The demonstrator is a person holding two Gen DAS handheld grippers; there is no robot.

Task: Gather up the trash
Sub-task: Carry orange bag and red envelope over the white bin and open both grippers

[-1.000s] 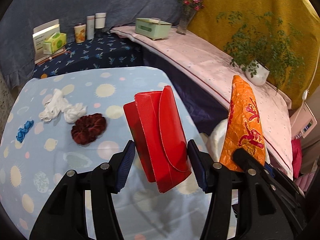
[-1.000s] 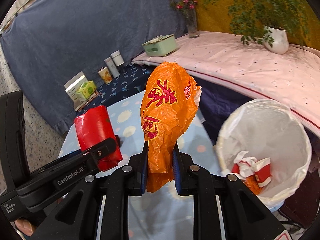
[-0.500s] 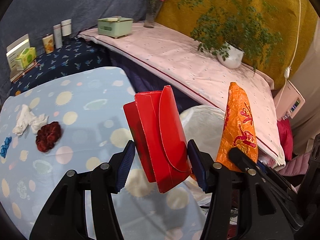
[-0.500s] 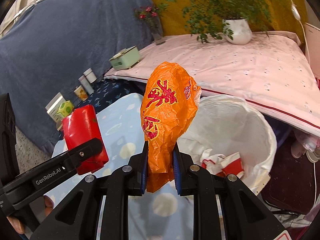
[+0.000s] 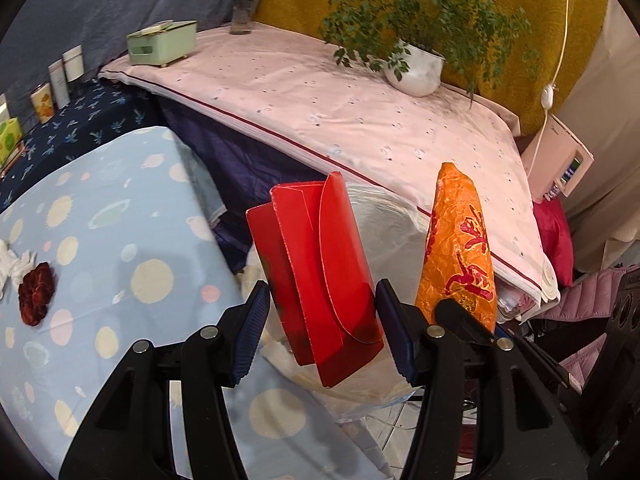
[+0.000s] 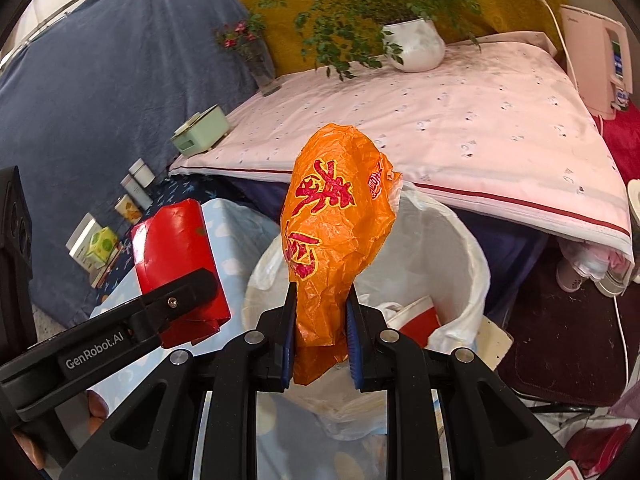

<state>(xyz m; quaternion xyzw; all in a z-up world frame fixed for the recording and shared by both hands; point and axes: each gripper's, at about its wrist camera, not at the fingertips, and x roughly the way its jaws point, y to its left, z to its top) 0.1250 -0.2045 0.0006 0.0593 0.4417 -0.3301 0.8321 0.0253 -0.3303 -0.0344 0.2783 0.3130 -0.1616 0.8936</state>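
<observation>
My left gripper [image 5: 320, 332] is shut on a folded red envelope [image 5: 320, 280], held upright over the near rim of a white-lined trash bin [image 5: 392, 232]. My right gripper [image 6: 318, 340] is shut on a crumpled orange wrapper [image 6: 332, 232] with red characters, held above the bin [image 6: 452, 248]. The bin holds red and white trash [image 6: 416, 316]. The envelope shows in the right wrist view [image 6: 176, 248] to the left of the wrapper; the wrapper shows in the left wrist view [image 5: 456, 248] to the right.
A dotted light-blue table [image 5: 100, 248] lies left, with a dark red scrunchie [image 5: 36, 296] and white crumpled tissue [image 5: 12, 264] on it. A pink-covered bed [image 5: 360, 120] carries a potted plant [image 5: 416, 68], a green box [image 5: 162, 42] and a flower vase [image 5: 244, 4].
Both grippers have swung right from over the table to over the trash bin, still holding the envelope and the wrapper. The bin now sits directly below them.
</observation>
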